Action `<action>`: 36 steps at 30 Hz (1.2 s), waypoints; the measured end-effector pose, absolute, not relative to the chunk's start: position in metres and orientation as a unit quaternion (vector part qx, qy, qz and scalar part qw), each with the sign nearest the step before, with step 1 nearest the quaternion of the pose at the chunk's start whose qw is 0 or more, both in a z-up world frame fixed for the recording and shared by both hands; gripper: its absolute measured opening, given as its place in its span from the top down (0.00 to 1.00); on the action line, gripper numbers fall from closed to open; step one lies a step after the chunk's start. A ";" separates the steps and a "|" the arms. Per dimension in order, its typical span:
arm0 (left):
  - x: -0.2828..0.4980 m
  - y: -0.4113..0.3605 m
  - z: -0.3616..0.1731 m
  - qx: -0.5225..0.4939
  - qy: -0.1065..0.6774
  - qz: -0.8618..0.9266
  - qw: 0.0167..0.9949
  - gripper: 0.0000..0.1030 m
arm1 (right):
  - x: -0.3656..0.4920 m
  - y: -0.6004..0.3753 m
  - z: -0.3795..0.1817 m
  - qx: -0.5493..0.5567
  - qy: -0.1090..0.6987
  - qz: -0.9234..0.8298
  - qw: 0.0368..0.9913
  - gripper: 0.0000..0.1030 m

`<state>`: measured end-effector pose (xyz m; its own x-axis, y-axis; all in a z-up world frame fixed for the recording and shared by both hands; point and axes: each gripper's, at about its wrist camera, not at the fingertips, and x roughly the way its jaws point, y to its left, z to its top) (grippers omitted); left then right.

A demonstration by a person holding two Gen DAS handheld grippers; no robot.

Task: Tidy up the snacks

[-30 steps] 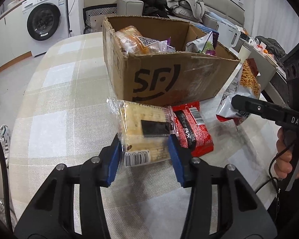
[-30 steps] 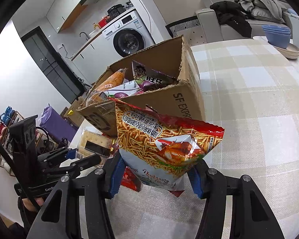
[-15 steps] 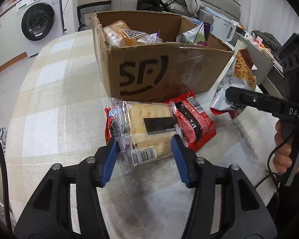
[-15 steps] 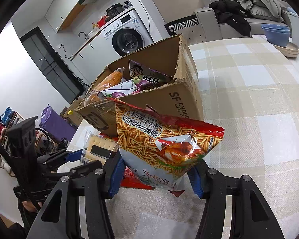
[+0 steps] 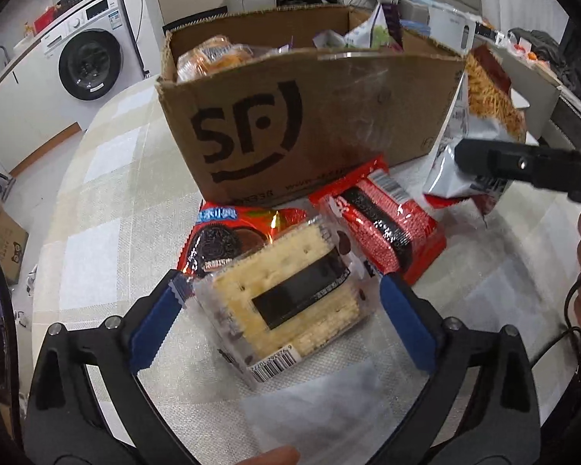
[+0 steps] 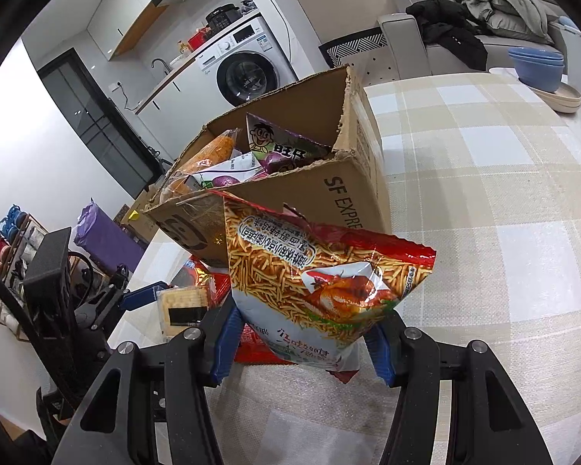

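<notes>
A cardboard SF box (image 5: 313, 116) holding several snack bags stands on the checked table; it also shows in the right wrist view (image 6: 344, 193). My left gripper (image 5: 279, 317) has its blue pads on both sides of a clear cracker pack (image 5: 290, 298), which looks tilted and raised off the table. Under it lie a red Oreo pack (image 5: 228, 236) and a red biscuit pack (image 5: 383, 224). My right gripper (image 6: 302, 341) is shut on a red-and-white bag of stick snacks (image 6: 321, 279), held upright beside the box.
The checked tablecloth (image 6: 503, 232) stretches to the right of the box. Blue bowls on a plate (image 6: 542, 73) stand at the far table edge. A washing machine (image 5: 89, 62) and a sofa with clothes (image 6: 484, 11) are beyond the table.
My left gripper has drawn back and up with the cracker pack, tilting it and uncovering the Oreo pack beneath. The right gripper with the stick-snack bag has barely moved.
</notes>
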<state>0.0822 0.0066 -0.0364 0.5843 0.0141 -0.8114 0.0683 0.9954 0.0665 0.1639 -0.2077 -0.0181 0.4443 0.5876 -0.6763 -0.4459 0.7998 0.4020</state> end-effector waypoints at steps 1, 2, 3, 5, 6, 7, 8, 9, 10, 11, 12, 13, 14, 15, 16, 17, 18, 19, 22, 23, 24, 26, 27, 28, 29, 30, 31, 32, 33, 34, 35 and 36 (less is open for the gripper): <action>0.082 0.005 -0.037 0.047 0.458 -0.012 0.888 0.03 | 0.164 -0.208 -0.018 0.083 0.430 0.304 0.846 0.45; 0.084 0.003 -0.038 0.046 0.462 -0.010 0.886 0.02 | 0.165 -0.208 -0.019 0.084 0.430 0.304 0.846 0.45; 0.084 0.003 -0.039 0.043 0.469 -0.007 0.882 0.02 | 0.164 -0.208 -0.019 0.084 0.431 0.303 0.846 0.45; 0.085 0.004 -0.042 0.041 0.480 -0.001 0.876 0.02 | 0.165 -0.209 -0.019 0.084 0.431 0.302 0.846 0.45; 0.084 0.005 -0.043 0.040 0.482 -0.001 0.875 0.02 | 0.164 -0.209 -0.019 0.084 0.431 0.302 0.846 0.45; 0.082 0.006 -0.044 0.039 0.485 -0.002 0.874 0.02 | 0.164 -0.210 -0.019 0.083 0.431 0.302 0.846 0.45; 0.078 0.006 -0.046 0.041 0.492 -0.002 0.870 0.01 | 0.163 -0.210 -0.018 0.083 0.431 0.302 0.846 0.45; 0.077 0.006 -0.044 0.041 0.489 -0.002 0.872 0.01 | 0.163 -0.210 -0.018 0.083 0.431 0.303 0.846 0.45; 0.074 0.008 -0.044 0.042 0.490 0.001 0.871 0.01 | 0.163 -0.210 -0.018 0.083 0.431 0.303 0.846 0.45; 0.071 0.010 -0.045 0.041 0.492 0.001 0.870 0.01 | 0.162 -0.210 -0.018 0.083 0.431 0.303 0.846 0.45; 0.070 0.011 -0.044 0.041 0.493 0.003 0.869 0.02 | 0.162 -0.209 -0.018 0.083 0.431 0.303 0.846 0.45; 0.069 0.013 -0.043 0.040 0.491 0.005 0.870 0.02 | 0.162 -0.209 -0.018 0.082 0.431 0.304 0.845 0.45; 0.067 0.016 -0.043 0.033 0.488 0.007 0.872 0.02 | 0.162 -0.208 -0.018 0.081 0.432 0.305 0.845 0.45; 0.068 0.016 -0.041 0.022 0.484 0.004 0.875 0.02 | 0.162 -0.207 -0.018 0.080 0.432 0.306 0.845 0.45; 0.067 0.016 -0.039 0.009 0.481 -0.001 0.876 0.02 | 0.161 -0.207 -0.018 0.079 0.432 0.306 0.844 0.45; 0.068 0.018 -0.036 -0.002 0.478 -0.004 0.878 0.02 | 0.161 -0.206 -0.018 0.078 0.433 0.307 0.844 0.45; 0.068 0.018 -0.034 -0.009 0.474 -0.004 0.880 0.02 | 0.161 -0.207 -0.017 0.078 0.432 0.307 0.845 0.45; 0.068 0.019 -0.033 -0.014 0.471 0.001 0.882 0.02 | 0.160 -0.207 -0.017 0.078 0.431 0.307 0.845 0.45; 0.069 0.021 -0.028 -0.041 0.458 0.016 0.888 0.02 | 0.161 -0.208 -0.016 0.078 0.430 0.305 0.846 0.45; 0.066 0.025 -0.031 -0.049 0.456 0.018 0.888 0.02 | 0.161 -0.209 -0.016 0.078 0.430 0.305 0.846 0.45; 0.068 0.026 -0.031 -0.057 0.455 0.017 0.889 0.02 | 0.162 -0.209 -0.016 0.079 0.431 0.305 0.846 0.45; 0.070 0.028 -0.031 -0.062 0.457 0.021 0.887 0.02 | 0.161 -0.209 -0.017 0.078 0.431 0.304 0.846 0.45; 0.073 0.032 -0.031 -0.063 0.456 0.023 0.887 0.02 | 0.161 -0.209 -0.017 0.078 0.432 0.304 0.846 0.45; 0.073 0.031 -0.031 -0.068 0.453 0.028 0.889 0.02 | 0.161 -0.209 -0.016 0.077 0.431 0.305 0.846 0.45; 0.074 0.030 -0.032 -0.068 0.453 0.033 0.888 0.02 | 0.161 -0.208 -0.016 0.077 0.431 0.305 0.846 0.45; 0.074 0.029 -0.032 -0.067 0.453 0.037 0.888 0.02 | 0.161 -0.208 -0.016 0.076 0.430 0.305 0.846 0.45; 0.080 0.032 -0.036 -0.064 0.454 0.041 0.888 0.02 | 0.160 -0.207 -0.016 0.076 0.431 0.306 0.846 0.45; 0.081 0.034 -0.038 -0.062 0.455 0.045 0.887 0.02 | 0.161 -0.207 -0.017 0.076 0.431 0.306 0.845 0.45; 0.082 0.033 -0.039 -0.058 0.457 0.051 0.886 0.02 | 0.161 -0.207 -0.017 0.075 0.432 0.306 0.845 0.45; 0.082 0.032 -0.042 -0.053 0.458 0.056 0.886 0.02 | 0.161 -0.207 -0.017 0.075 0.432 0.306 0.845 0.45; 0.086 0.032 -0.045 -0.048 0.461 0.061 0.884 0.02 | 0.161 -0.206 -0.017 0.075 0.432 0.306 0.845 0.45; 0.093 0.028 -0.047 -0.043 0.464 0.065 0.882 0.04 | 0.161 -0.206 -0.017 0.075 0.432 0.306 0.845 0.45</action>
